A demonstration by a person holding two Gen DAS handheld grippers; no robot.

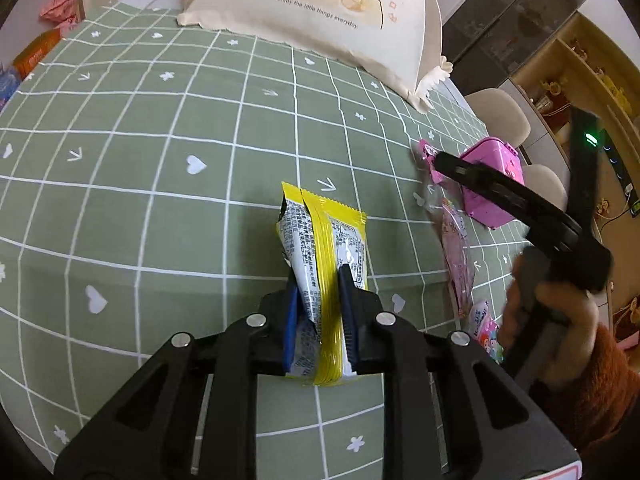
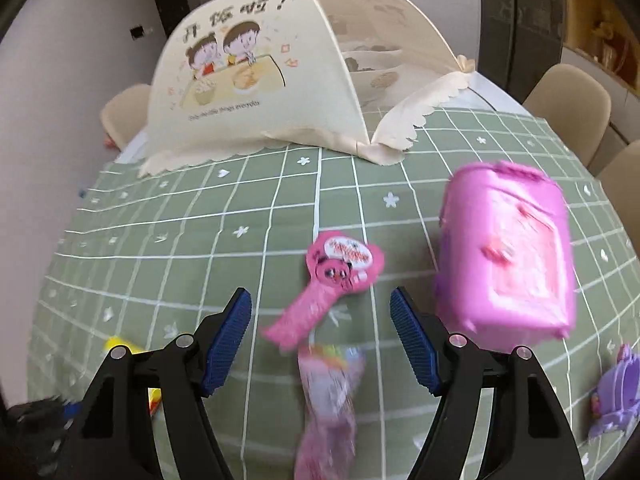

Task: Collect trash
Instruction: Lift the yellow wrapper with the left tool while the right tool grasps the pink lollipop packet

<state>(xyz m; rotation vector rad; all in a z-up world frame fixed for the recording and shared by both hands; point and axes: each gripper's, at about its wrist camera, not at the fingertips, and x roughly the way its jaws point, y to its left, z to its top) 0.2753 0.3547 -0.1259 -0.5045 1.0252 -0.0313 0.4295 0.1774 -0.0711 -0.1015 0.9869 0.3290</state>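
My left gripper (image 1: 318,276) is shut on a yellow and white snack wrapper (image 1: 320,240), which sticks out past the blue pads over the green checked tablecloth (image 1: 160,200). In the right wrist view my right gripper (image 2: 319,295) stands open above a pink watch-shaped pack (image 2: 340,272) and a clear pink wrapper (image 2: 328,392); its pads touch neither. The same pink wrapper (image 1: 456,248) lies at the right of the left wrist view, beneath one of the right gripper's fingers (image 1: 500,192). A hand in an orange sleeve (image 1: 580,360) holds that gripper.
A pink plastic box (image 2: 508,256) stands just right of the right gripper, and a purple toy (image 2: 616,396) lies further right. A cream mesh food cover (image 2: 256,72) fills the far side of the table. Orange (image 1: 36,52) and pink packets (image 1: 60,6) lie beyond the far left edge. Beige chairs (image 2: 568,104) ring the table.
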